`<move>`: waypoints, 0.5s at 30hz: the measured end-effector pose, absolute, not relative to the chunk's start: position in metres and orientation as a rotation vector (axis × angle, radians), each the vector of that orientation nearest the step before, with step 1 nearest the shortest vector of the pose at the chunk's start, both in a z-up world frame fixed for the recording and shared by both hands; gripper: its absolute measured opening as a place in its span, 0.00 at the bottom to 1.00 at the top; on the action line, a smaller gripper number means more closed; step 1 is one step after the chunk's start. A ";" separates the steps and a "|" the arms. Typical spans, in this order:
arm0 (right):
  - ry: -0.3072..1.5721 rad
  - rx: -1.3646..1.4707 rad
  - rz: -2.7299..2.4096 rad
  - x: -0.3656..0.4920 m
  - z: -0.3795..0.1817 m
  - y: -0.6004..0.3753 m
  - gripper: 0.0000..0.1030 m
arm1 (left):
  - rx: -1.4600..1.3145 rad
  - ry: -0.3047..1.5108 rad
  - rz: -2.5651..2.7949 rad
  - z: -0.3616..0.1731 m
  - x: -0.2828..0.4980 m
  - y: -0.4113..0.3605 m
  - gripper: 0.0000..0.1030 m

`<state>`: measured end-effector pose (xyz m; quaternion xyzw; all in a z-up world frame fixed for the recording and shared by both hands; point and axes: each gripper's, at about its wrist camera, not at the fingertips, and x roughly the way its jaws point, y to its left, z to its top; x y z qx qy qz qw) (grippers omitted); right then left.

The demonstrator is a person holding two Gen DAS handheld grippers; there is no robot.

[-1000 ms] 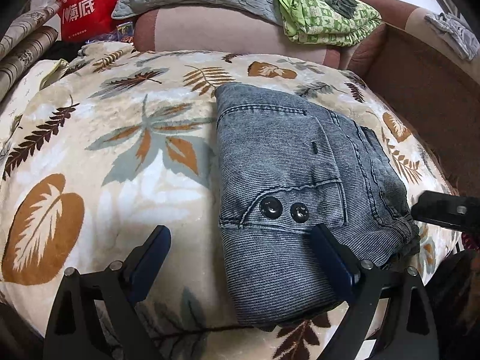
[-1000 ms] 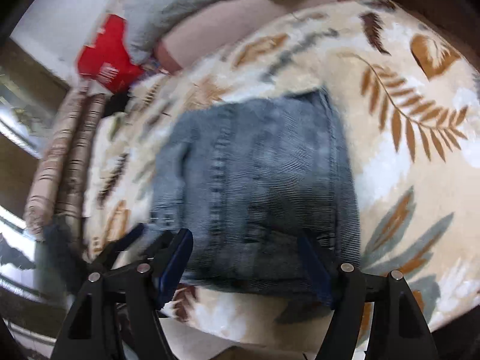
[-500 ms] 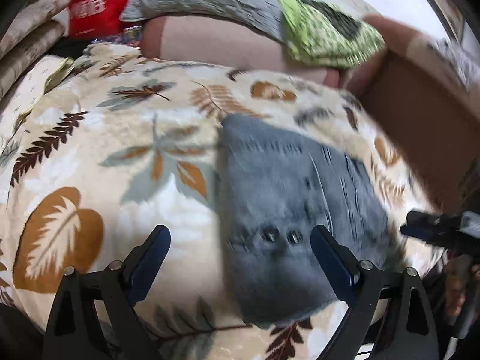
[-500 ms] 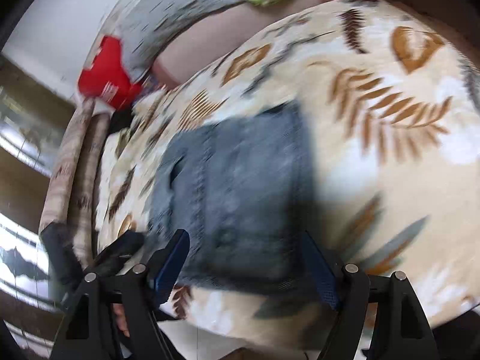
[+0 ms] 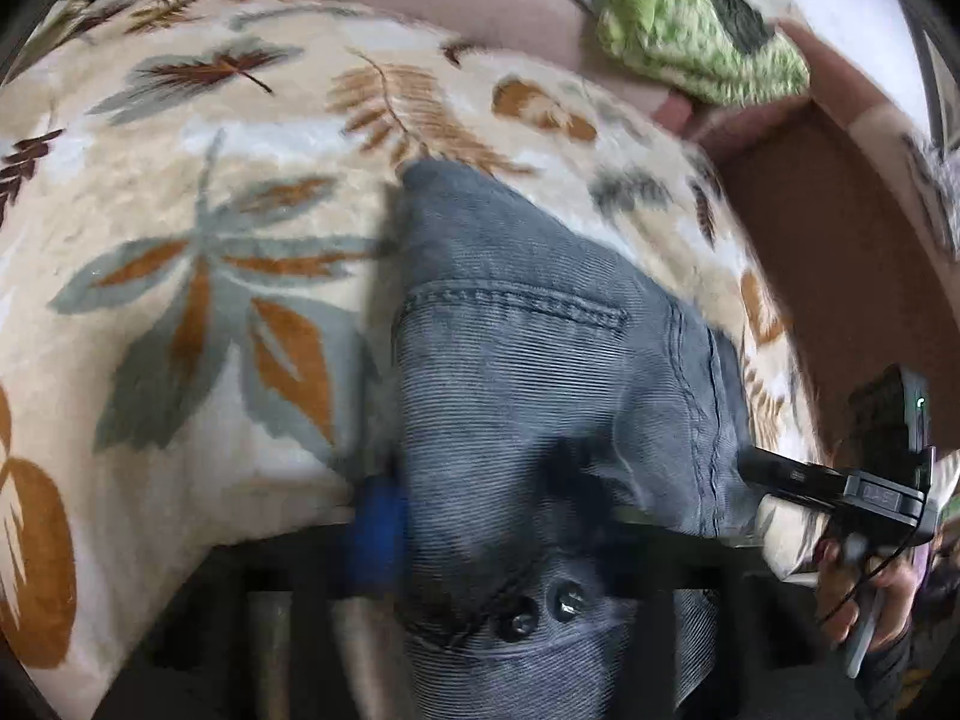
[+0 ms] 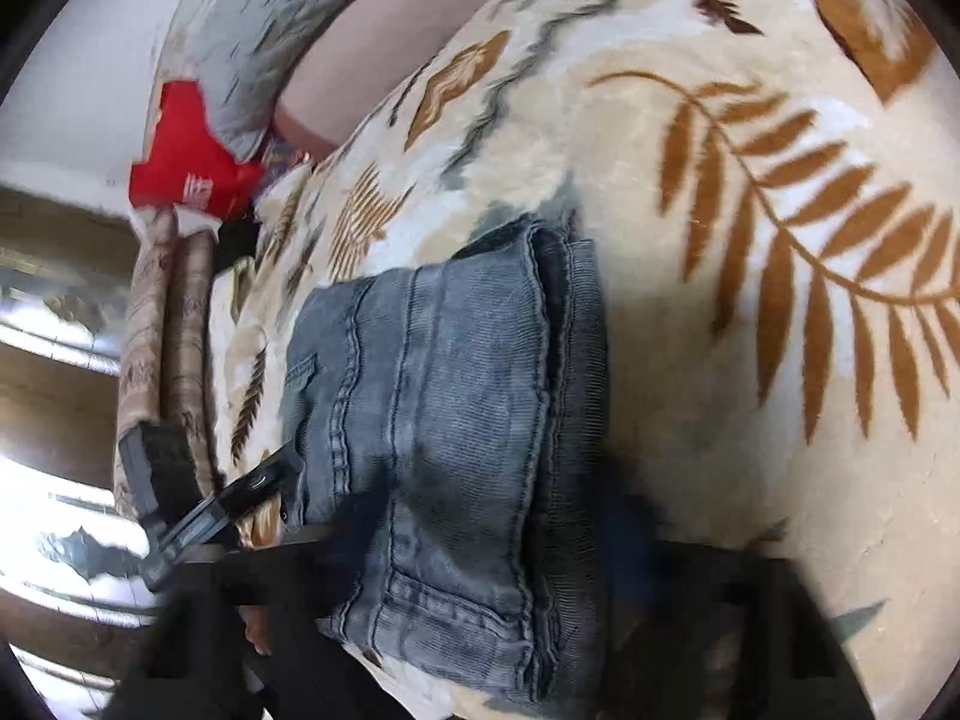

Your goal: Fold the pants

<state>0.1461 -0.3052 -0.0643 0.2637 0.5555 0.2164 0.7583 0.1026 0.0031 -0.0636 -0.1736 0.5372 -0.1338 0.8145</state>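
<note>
**On the leaf-print blanket, both grippers closing over folded pants**

On the bed's leaf-print blanket lay the folded grey denim pants, two dark buttons at their near edge. The left gripper was closing, jaws blurred, with the near end of the pants between them. The right gripper was closing likewise over the folded stack's near end. A green patterned cloth and a red bag lay well beyond.
</note>
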 end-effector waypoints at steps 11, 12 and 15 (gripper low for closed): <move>1.231 0.464 0.430 0.149 -0.064 -0.295 0.15 | -0.365 1.107 -0.304 -0.058 0.101 0.001 0.19; 1.215 0.432 0.424 0.145 -0.055 -0.291 0.13 | -0.361 1.094 -0.304 -0.054 0.100 0.002 0.17; 1.159 0.375 0.441 0.138 -0.024 -0.279 0.12 | -0.360 1.041 -0.317 -0.033 0.094 0.010 0.16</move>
